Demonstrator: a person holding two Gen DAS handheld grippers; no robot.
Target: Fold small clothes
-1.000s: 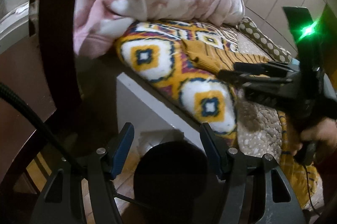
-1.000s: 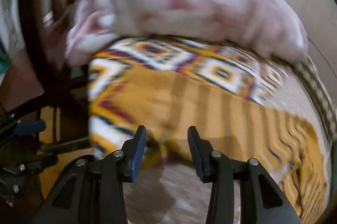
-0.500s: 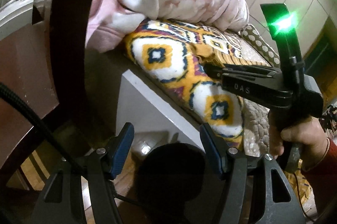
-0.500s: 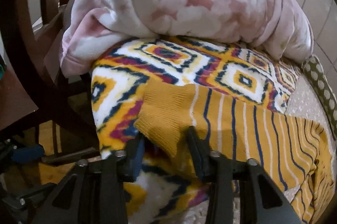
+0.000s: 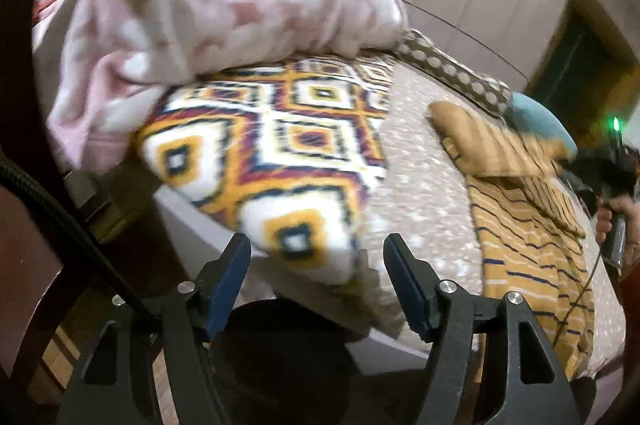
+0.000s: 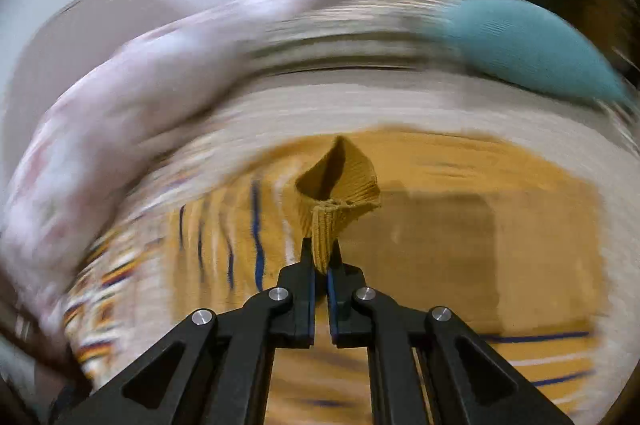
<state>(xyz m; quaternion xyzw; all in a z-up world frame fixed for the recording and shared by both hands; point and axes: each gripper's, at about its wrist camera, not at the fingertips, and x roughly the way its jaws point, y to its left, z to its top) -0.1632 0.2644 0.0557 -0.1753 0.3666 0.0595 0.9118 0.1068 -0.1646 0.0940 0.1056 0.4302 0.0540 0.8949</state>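
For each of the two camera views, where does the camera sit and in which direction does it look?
Left wrist: sits behind the open left gripper, off the bed's corner, facing the pink fleece blanket, diamond-patterned blanket and mustard striped knit garment; the right hand shows at the far right.
Right wrist: sits behind the right gripper, above the bed, its fingers clamping the garment's ribbed edge; heavily blurred.
Shared: garment, pink blanket, teal cushion.

The bed holds a pink blanket, a patterned blanket, a striped yellow sweater and a blue pillow.
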